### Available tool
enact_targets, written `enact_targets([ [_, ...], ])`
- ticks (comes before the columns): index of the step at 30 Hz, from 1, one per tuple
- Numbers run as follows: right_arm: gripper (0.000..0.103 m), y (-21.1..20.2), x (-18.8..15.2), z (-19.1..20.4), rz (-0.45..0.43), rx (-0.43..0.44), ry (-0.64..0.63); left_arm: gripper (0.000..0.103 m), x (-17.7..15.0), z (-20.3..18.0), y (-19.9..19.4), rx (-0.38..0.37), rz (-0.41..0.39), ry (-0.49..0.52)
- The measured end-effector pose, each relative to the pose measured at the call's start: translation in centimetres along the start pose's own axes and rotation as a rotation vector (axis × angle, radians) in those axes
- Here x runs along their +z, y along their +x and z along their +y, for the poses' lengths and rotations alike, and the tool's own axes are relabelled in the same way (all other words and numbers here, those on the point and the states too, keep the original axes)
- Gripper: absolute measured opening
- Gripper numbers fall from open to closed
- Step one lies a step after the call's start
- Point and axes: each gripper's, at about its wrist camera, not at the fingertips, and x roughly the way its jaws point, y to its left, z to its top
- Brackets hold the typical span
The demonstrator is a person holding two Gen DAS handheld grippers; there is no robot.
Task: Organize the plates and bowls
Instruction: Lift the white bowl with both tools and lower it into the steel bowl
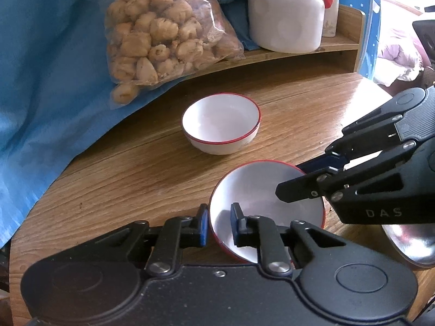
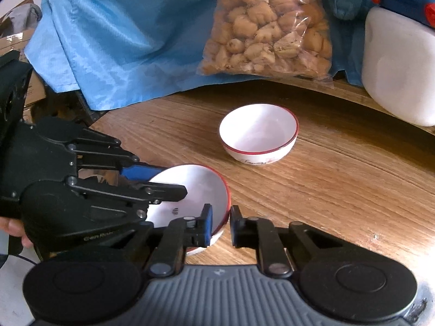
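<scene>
Clamped narrow across the near wall of a tilted red-rimmed bowl (image 1: 261, 190): left gripper (image 1: 219, 224), one blue pad outside the rim and the other inside. Nipped on the opposite side by the right gripper (image 2: 220, 224), likewise drawn close, with one finger in the basin and one beneath the wall. Tipped up towards the left wrist camera, base either just clear of the wooden table (image 1: 136, 168) or barely resting on it; impossible to tell which.

Farther back, upright and well apart: a second matching bowl (image 1: 220, 127), probably the seat for nesting. Beyond it, a clear bag of baked pastries (image 1: 160, 32) slumped over blue cloth (image 1: 40, 81), and a white container with a blue lid and red clasp (image 1: 285, 19) on a low wooden shelf (image 1: 345, 40). Just beside the right gripper, near the table's edge, a shiny steel dish (image 1: 407, 241).

Likeliest trouble from here:
- **Slipping.** Glossy, curved wall sliding out from narrow pads, especially with two hands pulling at slightly different speeds or angles.
- **Twisting.** Bowl swinging on the remaining pinch if released on one side only, then dropping rim-first onto the wood.
- **Off-centre lowering.** Rim striking rim on the far bowl, chipping it or skidding it towards the bag.
- **Low carry.** Base catching the far bowl's lip.
- **Wide swing on the right.** Steel dish knocked towards the edge.
</scene>
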Motion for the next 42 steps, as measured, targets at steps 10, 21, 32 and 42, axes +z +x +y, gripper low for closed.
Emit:
enact_targets([
  [10, 0.009, 0.1, 0.1, -1.5, -0.024, 0.040, 0.093, 0.009, 0.0, 0.1, -0.9, 0.024, -0.019, -0.089],
  [21, 0.007, -0.8, -0.2, -1.0, -0.070, 0.017, 0.086, 0.006, 0.2, 1.0, -1.3, -0.010, -0.025, -0.189],
  [32, 0.007, -2.4, -0.4, -1.8, -0.125, 0.021, 0.128, 0.005, 0.8, 1.4, -1.9, -0.088, -0.023, -0.291],
  [42, 0.007, -6.0, -0.6, -2.4, -0.198, 0.006, 0.132, 0.005, 2.3, -0.5, -4.4, -0.095, -0.102, -0.268],
])
